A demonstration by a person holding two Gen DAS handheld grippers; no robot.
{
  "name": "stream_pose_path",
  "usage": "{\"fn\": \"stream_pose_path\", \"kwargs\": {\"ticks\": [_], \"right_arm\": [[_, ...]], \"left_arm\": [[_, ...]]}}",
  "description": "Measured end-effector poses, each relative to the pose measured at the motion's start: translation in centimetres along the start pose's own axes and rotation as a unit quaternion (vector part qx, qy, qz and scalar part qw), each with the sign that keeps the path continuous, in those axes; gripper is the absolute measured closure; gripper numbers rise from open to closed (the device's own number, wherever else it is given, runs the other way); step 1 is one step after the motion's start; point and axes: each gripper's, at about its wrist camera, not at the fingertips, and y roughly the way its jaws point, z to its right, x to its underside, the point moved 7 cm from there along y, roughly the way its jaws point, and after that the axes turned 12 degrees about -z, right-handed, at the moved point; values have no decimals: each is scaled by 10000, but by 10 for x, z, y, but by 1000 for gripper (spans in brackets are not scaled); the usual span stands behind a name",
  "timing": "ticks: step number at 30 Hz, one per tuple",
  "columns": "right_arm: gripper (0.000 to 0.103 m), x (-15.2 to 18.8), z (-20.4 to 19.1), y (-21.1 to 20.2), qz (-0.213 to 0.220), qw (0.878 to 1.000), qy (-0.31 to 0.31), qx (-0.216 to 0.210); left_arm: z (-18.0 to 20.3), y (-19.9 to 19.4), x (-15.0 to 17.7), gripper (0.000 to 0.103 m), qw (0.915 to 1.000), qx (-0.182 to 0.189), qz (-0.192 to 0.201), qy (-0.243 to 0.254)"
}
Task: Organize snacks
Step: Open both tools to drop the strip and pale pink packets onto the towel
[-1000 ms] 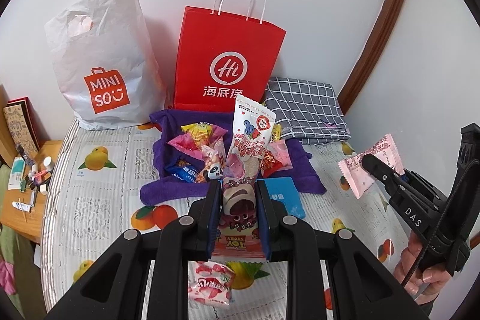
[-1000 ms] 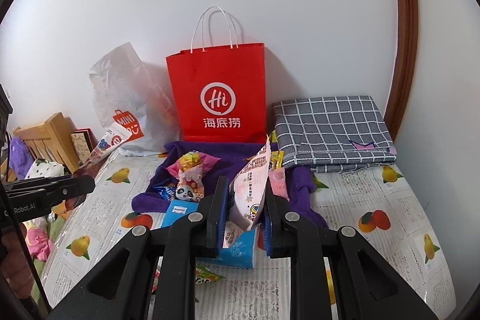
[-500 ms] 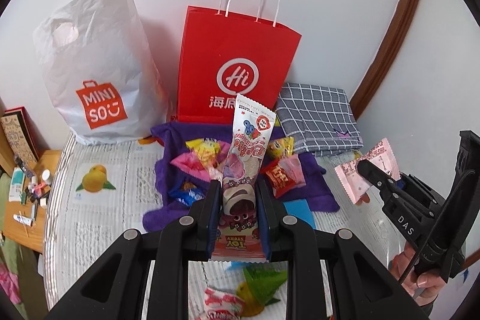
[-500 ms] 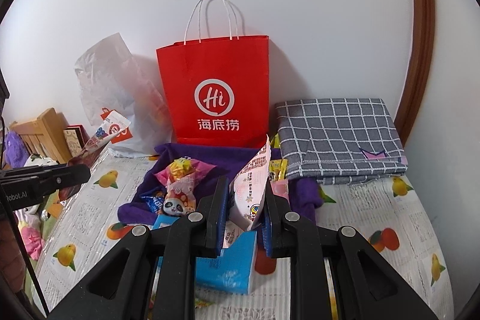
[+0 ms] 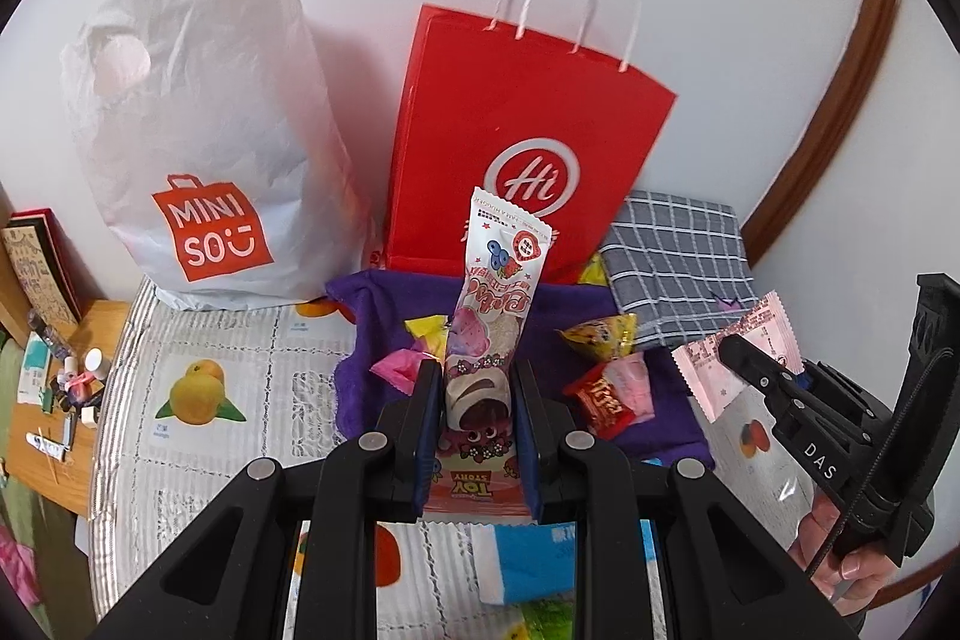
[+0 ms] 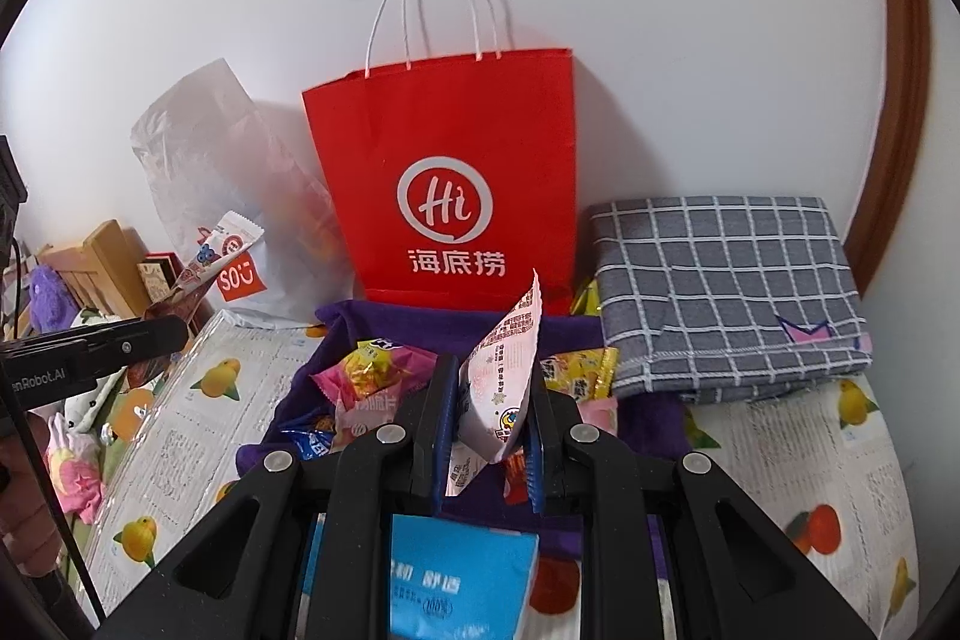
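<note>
My left gripper is shut on a long pink-and-white Toy Story snack packet that stands upright between its fingers. My right gripper is shut on a pink-and-white packet, seen edge-on; the same packet shows at the right of the left wrist view, held by the right gripper. A red paper bag and a white plastic bag stand against the wall. Several loose snacks lie on a purple cloth.
A folded grey checked cloth lies at the right of the fruit-print bed cover. A blue pack lies close below my right gripper. A wooden shelf with small items stands left of the bed. A brown door frame curves at right.
Both grippers have moved forward toward the bags and the purple cloth, each keeping its packet. The bags look larger and the blue pack has slid under the grippers.
</note>
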Motion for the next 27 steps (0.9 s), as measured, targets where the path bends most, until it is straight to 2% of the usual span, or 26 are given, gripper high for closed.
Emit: {"fn": "stream_pose_path", "kwargs": {"ticks": [11, 19, 27], "right_arm": [[83, -3, -5, 72, -494, 9984, -216, -150], [83, 10, -3, 131, -1273, 9903, -415, -368], [81, 23, 4, 150, -1699, 9833, -463, -458]], "left_arm": [[-25, 69, -6, 82, 9982, -79, -511, -315], [-35, 115, -1, 81, 9937, -67, -926, -627], [-42, 139, 5, 81, 9897, -39, -1177, -819]]}}
